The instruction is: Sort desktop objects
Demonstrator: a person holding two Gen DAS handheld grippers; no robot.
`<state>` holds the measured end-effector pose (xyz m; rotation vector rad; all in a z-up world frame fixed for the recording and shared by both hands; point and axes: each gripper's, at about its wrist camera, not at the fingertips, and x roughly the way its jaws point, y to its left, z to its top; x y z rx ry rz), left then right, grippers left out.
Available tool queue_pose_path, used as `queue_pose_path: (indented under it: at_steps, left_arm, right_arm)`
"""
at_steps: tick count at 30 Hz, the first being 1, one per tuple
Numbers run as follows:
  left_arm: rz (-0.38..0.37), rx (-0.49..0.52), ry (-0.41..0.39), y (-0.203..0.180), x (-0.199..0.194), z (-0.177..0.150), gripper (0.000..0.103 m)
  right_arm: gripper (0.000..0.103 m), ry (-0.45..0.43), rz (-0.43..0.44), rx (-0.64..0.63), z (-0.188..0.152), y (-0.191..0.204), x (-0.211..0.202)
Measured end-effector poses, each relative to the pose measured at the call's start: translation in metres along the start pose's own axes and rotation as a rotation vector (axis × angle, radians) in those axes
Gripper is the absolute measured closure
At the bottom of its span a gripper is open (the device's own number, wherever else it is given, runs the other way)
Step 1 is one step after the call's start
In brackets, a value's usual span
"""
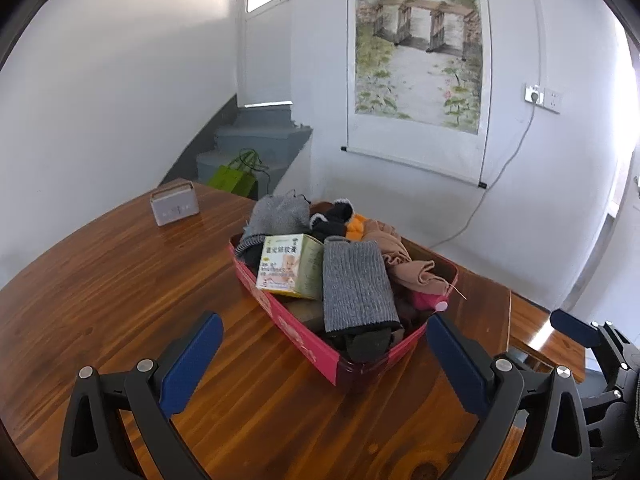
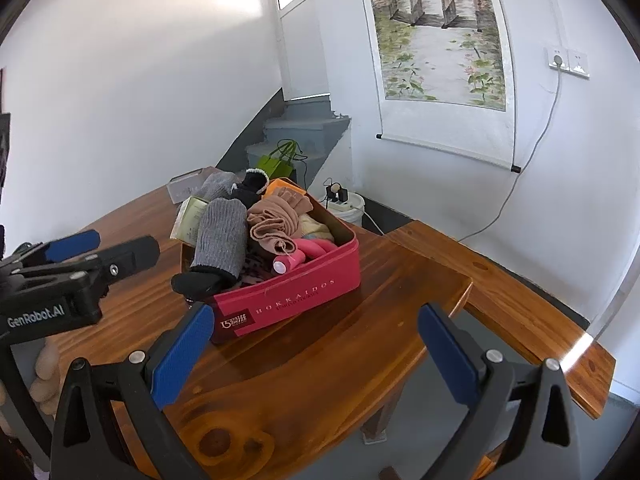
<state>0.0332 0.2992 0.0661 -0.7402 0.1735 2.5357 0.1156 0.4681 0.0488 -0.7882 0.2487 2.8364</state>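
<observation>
A red box (image 1: 304, 340) (image 2: 304, 296) stands in the middle of the wooden table (image 1: 120, 280), heaped with things. On top lie a grey knitted sock (image 1: 356, 288) (image 2: 222, 236), a small yellow-green carton (image 1: 290, 266) (image 2: 192, 216), tan fabric (image 1: 400, 252) (image 2: 280, 216), black and orange pieces, and a pink roller (image 2: 300, 254). My left gripper (image 1: 324, 348) is open just short of the box's near corner, holding nothing. My right gripper (image 2: 314, 336) is open too, near the box's long side. The left gripper (image 2: 80, 256) shows at the left of the right wrist view.
A small grey speaker (image 1: 175, 203) stands at the table's far left. A wooden bench (image 2: 520, 304) runs along the right side. Beyond the table are stairs with a green bag (image 1: 234, 178), a white bucket (image 2: 352, 206) and a wall scroll (image 1: 416, 52).
</observation>
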Motion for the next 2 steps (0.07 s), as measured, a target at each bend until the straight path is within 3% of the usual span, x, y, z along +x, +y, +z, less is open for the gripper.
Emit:
queue_pose_path:
  at_steps: [2]
  left_arm:
    - [0.008,0.006,0.002,0.0002,0.0003,0.0000,0.000]
  right_arm:
    - [0.001,0.005,0.001,0.000,-0.0015,0.0004,0.0006]
